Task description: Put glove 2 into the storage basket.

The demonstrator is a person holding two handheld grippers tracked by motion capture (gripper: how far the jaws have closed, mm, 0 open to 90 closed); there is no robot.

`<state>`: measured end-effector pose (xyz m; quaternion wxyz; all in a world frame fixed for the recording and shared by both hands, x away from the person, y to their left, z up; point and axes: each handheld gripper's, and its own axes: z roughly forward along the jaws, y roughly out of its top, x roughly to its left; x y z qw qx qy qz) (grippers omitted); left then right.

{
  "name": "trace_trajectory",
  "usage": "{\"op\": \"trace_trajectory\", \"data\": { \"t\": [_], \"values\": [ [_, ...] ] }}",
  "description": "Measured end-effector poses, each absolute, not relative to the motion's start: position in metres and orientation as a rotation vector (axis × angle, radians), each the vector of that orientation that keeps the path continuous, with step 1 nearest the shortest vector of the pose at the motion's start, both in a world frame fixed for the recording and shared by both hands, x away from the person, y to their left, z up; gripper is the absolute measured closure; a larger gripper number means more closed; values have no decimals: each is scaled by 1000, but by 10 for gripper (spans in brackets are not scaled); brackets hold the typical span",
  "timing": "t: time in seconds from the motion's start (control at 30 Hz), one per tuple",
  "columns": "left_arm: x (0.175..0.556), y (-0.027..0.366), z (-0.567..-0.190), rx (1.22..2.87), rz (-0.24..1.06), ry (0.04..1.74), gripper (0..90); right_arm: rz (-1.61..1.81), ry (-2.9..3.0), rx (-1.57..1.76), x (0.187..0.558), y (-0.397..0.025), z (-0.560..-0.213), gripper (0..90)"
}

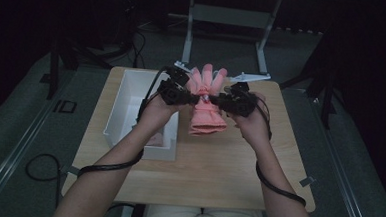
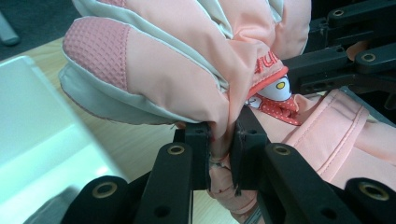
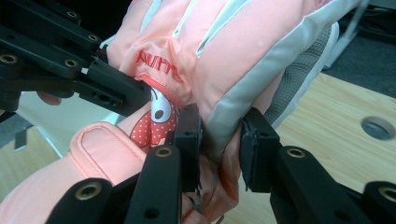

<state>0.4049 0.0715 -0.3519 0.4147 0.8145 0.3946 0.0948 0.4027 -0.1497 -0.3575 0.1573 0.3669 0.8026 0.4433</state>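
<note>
A salmon-pink padded glove (image 1: 207,102) with grey trim and a small cartoon patch hangs above the wooden table (image 1: 228,165), fingers pointing away from me, cuff drooping toward the tabletop. My left gripper (image 1: 194,94) pinches its left edge; in the left gripper view the glove (image 2: 187,60) is bunched between the black jaws of that gripper (image 2: 219,144). My right gripper (image 1: 220,99) clamps the opposite edge, and in the right gripper view the glove (image 3: 224,56) has a grey-trimmed fold squeezed between this gripper's (image 3: 219,140) jaws. The two grippers face each other closely.
A white rectangular bin (image 1: 118,109) stands on the table's left part, under my left forearm, with something pale pink inside near its front. A metal frame (image 1: 225,20) stands beyond the far edge. A round hole (image 3: 376,128) is in the tabletop.
</note>
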Motion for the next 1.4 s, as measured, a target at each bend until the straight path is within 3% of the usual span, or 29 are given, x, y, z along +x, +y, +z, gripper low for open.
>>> {"op": "trace_trajectory", "data": {
  "t": [0.87, 1.17, 1.4],
  "values": [
    [394, 181, -337, 2072, 306, 1104, 793, 1343, 2372, 933, 412, -35, -351, 713],
    [403, 212, -351, 2105, 278, 1137, 793, 1352, 2405, 962, 420, -1, -369, 714],
    [418, 222, -383, 2127, 221, 1180, 793, 1267, 2461, 995, 432, 17, -395, 715]
  ]
}}
